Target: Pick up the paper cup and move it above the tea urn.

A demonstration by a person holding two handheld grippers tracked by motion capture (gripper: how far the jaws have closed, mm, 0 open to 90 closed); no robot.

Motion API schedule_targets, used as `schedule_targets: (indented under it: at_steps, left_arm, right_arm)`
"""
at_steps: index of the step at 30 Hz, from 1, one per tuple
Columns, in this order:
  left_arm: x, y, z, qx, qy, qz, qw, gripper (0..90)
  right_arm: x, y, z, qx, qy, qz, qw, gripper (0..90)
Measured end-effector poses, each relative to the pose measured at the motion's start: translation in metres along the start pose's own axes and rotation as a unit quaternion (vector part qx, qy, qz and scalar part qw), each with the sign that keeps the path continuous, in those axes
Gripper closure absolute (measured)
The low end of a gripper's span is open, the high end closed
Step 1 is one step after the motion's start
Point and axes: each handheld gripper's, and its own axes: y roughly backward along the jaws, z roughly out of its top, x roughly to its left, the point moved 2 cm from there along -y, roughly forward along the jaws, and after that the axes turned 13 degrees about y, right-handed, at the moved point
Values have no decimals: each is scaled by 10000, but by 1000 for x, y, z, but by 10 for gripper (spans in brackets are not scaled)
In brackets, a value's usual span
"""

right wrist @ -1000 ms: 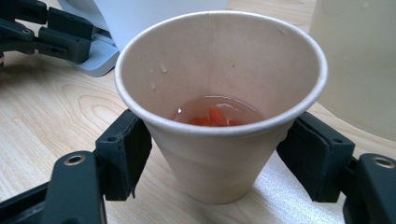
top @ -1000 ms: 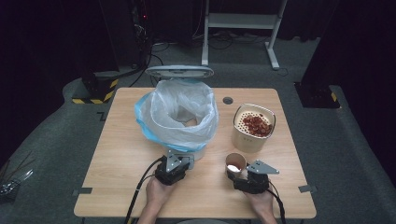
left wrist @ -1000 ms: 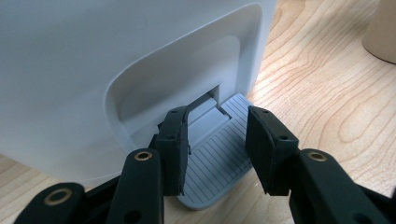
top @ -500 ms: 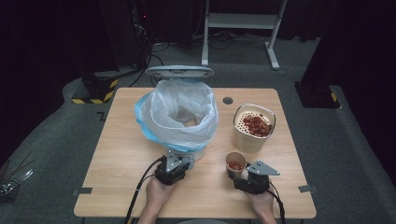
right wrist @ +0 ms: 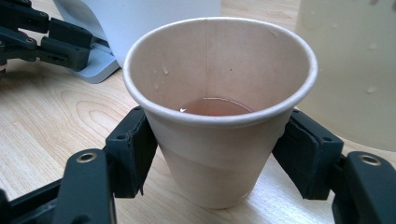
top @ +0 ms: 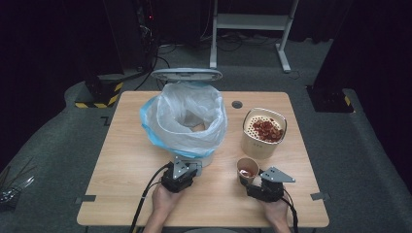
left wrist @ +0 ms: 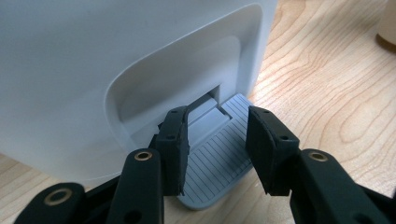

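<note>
A white pedal bin (top: 206, 158) lined with a clear plastic bag (top: 184, 119) stands mid-table, its lid (top: 186, 74) raised. My left gripper (top: 184, 170) is at the bin's foot. In the left gripper view it (left wrist: 217, 126) is open, its jaws lying over the grey ribbed pedal (left wrist: 210, 158). A paper cup (top: 248, 170) stands upright to the right. My right gripper (right wrist: 215, 140) is shut on the cup (right wrist: 215, 154), one jaw on each side. A little reddish liquid (right wrist: 215, 106) lies in its bottom.
A cream container (top: 262, 143) with a strainer of red pieces (top: 266, 128) stands just behind the cup, close to the right gripper (top: 249, 179). A small dark hole (top: 237, 104) sits near the table's far edge. Bare wood (top: 121, 174) lies left of the bin.
The cup's inside showed a bright spot a second ago and now looks dark red. The cup and right gripper have shifted slightly right. The left gripper has stayed at the pedal.
</note>
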Motion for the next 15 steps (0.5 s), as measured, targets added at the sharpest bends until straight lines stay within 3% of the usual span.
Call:
schedule_targets:
  at_steps: [15]
  left_arm:
    - [0, 0, 0, -2, 4, 1, 10000, 591]
  right_arm:
    - [-19, 20, 1, 99, -58, -149, 9998, 364]
